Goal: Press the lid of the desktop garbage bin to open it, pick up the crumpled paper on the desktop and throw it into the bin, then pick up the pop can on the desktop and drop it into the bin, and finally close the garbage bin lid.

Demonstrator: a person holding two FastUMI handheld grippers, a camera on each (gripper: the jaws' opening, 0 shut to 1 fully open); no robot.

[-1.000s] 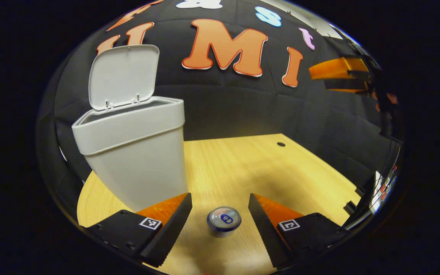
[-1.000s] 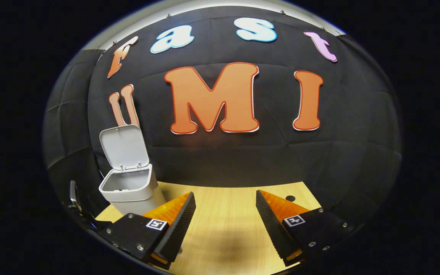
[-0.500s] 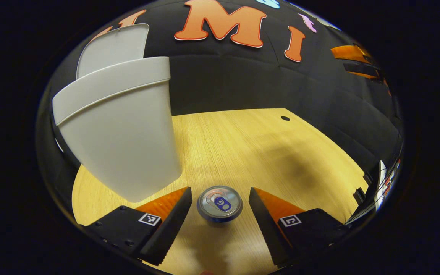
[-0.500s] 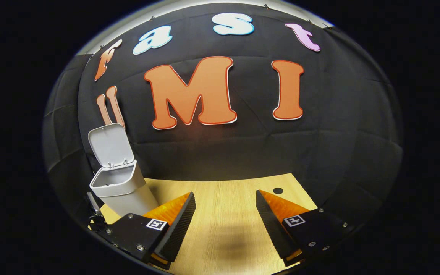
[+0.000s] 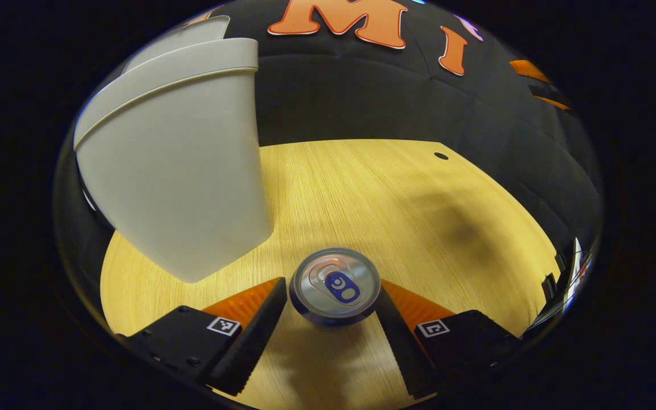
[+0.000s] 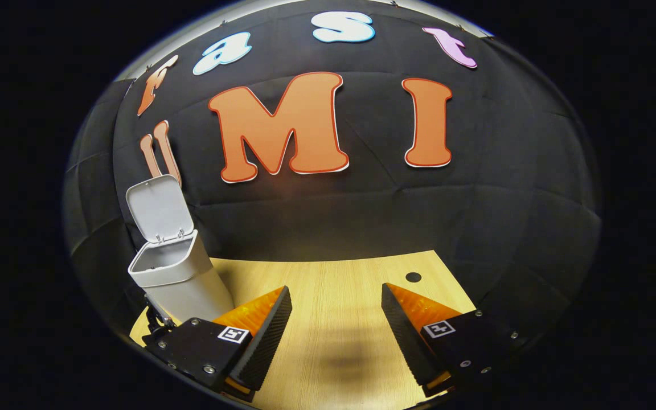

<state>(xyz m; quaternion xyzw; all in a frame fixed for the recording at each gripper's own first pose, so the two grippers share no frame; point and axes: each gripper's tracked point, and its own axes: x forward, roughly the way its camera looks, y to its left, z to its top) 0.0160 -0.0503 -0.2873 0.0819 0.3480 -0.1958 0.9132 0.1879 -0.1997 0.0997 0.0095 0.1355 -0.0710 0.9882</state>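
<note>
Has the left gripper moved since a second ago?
Yes. The left gripper has come down toward the pop can; the garbage bin beside it now looms larger.

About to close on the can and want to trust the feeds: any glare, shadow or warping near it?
Left gripper view: pop can top glints mildly, a soft shadow darkens the desk, fisheye bows the bin. Right gripper view: sharp, faint shadow between the fingers.
</note>
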